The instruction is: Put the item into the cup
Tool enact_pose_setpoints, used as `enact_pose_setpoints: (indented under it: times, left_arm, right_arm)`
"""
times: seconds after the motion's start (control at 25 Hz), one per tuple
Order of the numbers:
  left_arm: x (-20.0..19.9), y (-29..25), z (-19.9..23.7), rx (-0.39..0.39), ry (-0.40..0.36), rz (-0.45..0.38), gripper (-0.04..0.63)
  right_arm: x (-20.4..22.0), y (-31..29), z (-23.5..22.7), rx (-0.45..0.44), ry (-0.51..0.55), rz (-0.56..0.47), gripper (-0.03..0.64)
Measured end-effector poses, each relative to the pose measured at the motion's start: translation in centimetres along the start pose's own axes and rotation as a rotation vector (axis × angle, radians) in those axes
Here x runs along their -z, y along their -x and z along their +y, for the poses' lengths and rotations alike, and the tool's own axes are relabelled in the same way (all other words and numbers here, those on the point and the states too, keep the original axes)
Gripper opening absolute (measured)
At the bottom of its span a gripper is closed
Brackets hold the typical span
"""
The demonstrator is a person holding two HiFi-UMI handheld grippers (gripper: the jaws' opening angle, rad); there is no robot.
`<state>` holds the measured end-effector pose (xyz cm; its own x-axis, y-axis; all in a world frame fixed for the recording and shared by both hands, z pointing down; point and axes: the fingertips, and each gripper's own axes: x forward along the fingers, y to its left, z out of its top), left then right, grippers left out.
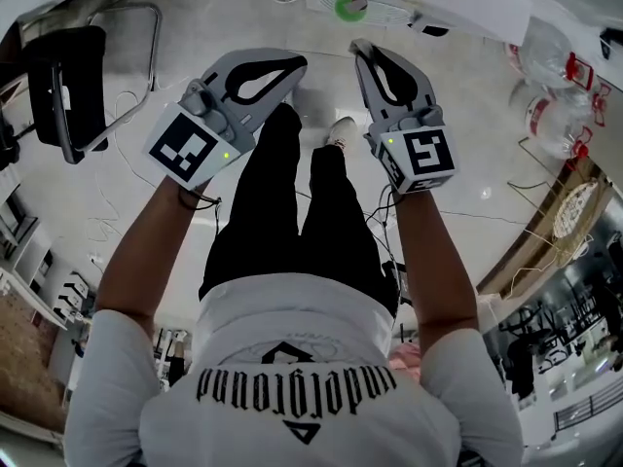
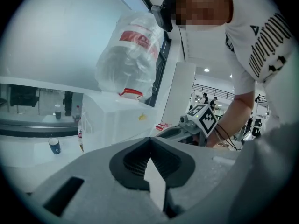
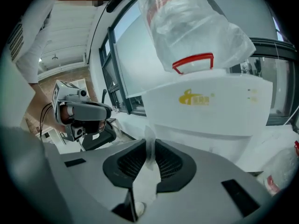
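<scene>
I hold both grippers out in front of me over a pale floor. My left gripper (image 1: 294,64) is shut, its pads (image 2: 140,160) meeting at the tip with nothing between them. My right gripper (image 1: 359,49) is shut on a thin clear strip (image 3: 149,141) that pokes out past the jaw tips. Its lower part is hidden between the pads. A small blue cup (image 2: 54,146) stands on a ledge far to the left in the left gripper view. A green round thing (image 1: 350,8) sits on the white table (image 1: 438,3) ahead; I cannot tell what it is.
A white water dispenser (image 3: 210,106) carries a big bottle wrapped in clear plastic (image 3: 187,27) close ahead of both grippers. More such bottles (image 1: 550,115) lie at the right. A black chair (image 1: 63,86) stands at the left. My legs are below the grippers.
</scene>
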<state>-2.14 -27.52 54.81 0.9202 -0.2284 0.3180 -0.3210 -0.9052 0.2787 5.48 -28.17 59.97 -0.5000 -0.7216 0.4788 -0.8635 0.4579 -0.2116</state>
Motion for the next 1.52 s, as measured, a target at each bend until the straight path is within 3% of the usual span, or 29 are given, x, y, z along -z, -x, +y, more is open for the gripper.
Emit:
enact_pose_setpoints:
  times: [0.4, 1.0, 1.52]
  left_arm:
    - [4.2, -3.2, 3.0, 0.01, -0.038, 0.015, 0.014]
    - [10.1, -6.1, 6.4, -0.015, 0.019, 0.022, 0.014]
    - [12.1, -8.1, 8.7, -0.046, 0.035, 0.023, 0.015]
  right_arm:
    - [5.5, -3.7, -3.7, 0.062, -0.011, 0.051, 0.064]
    - [9.7, -9.4, -5.8, 0.094, -0.024, 0.103, 0.064]
    - [12.5, -13.1, -8.2, 0.132, -0.014, 0.15, 0.064]
